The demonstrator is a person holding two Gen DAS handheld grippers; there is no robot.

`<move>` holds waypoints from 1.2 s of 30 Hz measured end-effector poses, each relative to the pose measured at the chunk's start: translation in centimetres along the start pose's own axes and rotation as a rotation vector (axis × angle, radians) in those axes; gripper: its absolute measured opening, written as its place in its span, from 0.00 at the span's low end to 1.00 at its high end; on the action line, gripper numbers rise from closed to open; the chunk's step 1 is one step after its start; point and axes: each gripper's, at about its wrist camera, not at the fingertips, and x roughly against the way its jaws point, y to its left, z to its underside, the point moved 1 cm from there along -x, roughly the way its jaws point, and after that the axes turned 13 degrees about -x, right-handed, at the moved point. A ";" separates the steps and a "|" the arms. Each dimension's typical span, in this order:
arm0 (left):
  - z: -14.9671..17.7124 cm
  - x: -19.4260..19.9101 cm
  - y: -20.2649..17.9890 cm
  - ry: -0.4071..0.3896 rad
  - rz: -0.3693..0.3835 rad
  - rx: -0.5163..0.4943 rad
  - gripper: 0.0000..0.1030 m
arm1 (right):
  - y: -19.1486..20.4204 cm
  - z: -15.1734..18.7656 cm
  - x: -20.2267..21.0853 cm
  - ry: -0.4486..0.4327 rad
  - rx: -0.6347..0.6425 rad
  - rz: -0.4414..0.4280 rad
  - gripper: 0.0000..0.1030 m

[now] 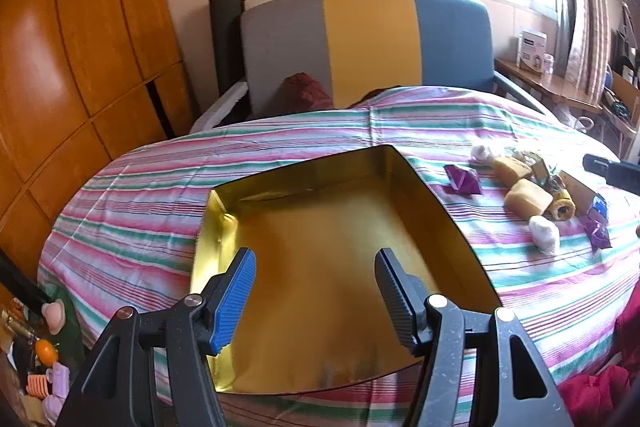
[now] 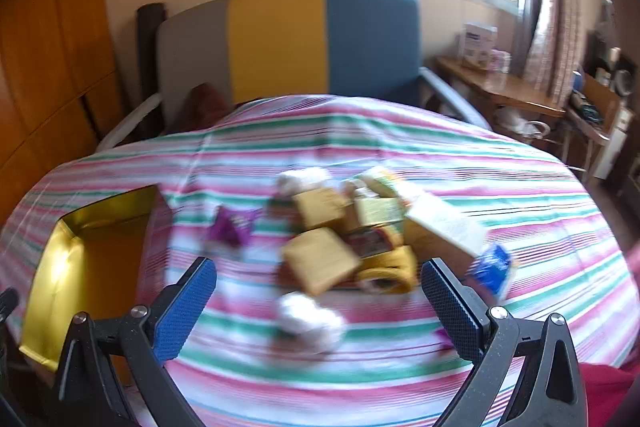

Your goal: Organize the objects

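Note:
A shallow box with a gold inside lies on the striped cloth, holding nothing that I can see. My left gripper hangs open just above its floor, with nothing between the fingers. To the right lies a pile of snacks: yellow cake rolls, a purple wrapper and a white wrapped piece. In the blurred right wrist view my right gripper stands wide open above the snack pile. Near its fingers lie a white wrapped piece and a blue packet. The gold box is at the left.
A chair with a grey, yellow and blue back stands behind the table. Wooden cupboard doors fill the left, a wooden side table the right. Small toys lie low at the left, red cloth at the near right.

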 end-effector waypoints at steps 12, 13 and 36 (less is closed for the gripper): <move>-2.9 -1.2 -5.8 -0.010 0.212 -0.088 0.61 | -11.3 -3.3 -2.3 -0.073 -0.151 0.183 1.00; -3.5 -1.4 -6.6 -0.008 0.276 -0.086 0.61 | -12.5 -3.1 -2.6 -0.069 -0.178 0.201 1.00; -8.0 -11.7 -24.8 0.124 0.571 -0.201 0.79 | -17.1 -3.4 -3.5 0.039 -0.433 0.098 1.00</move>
